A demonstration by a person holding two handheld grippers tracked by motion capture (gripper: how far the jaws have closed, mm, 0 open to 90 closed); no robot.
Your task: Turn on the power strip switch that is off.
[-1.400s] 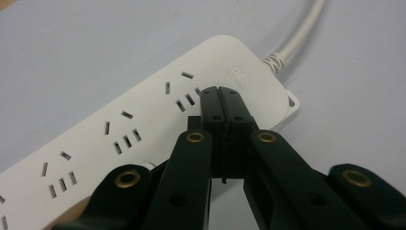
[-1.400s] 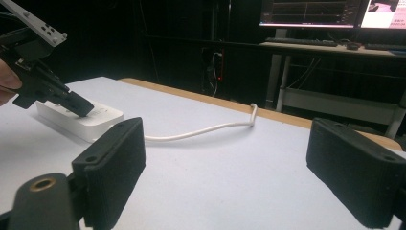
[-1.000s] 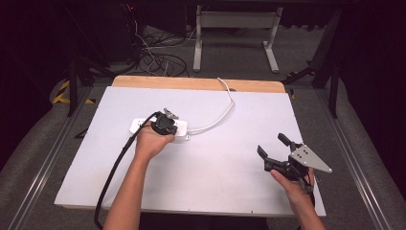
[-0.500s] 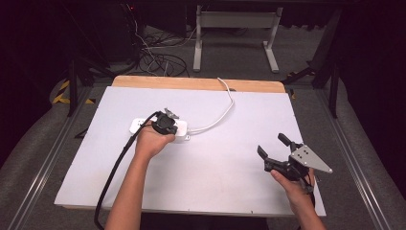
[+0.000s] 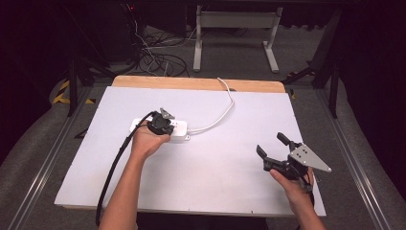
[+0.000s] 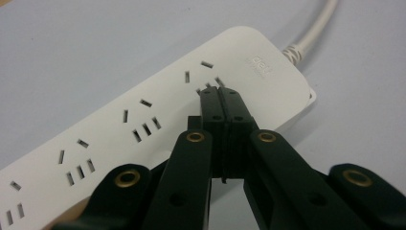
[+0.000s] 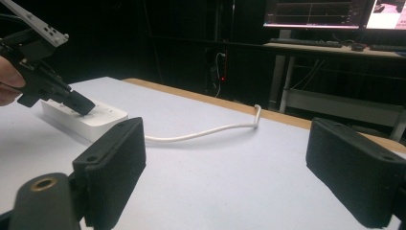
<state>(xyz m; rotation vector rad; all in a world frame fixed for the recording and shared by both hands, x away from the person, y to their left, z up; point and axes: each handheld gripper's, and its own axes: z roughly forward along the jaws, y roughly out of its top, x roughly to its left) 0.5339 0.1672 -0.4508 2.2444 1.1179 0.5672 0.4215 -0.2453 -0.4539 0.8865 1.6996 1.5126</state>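
Left gripper (image 6: 221, 96): jaws pressed together with nothing between them, tips resting on the top face of the white power strip (image 6: 143, 124), which lies directly under and ahead of it; the contact is at the socket nearest the white cord (image 6: 313, 28); right gripper (image 5: 275, 146): jaws spread wide, empty, held well apart from the strip above the white table (image 5: 230, 167).

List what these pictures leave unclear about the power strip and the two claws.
1. Power strip, left gripper view: its near end is cut off by the frame edge and hidden behind the shut left claw.
2. Whether the claw tips press the strip or hover: too close to tell.
3. Cord, high view: its far end drops off the table's back edge.
4. Right claw: open, holding nothing.
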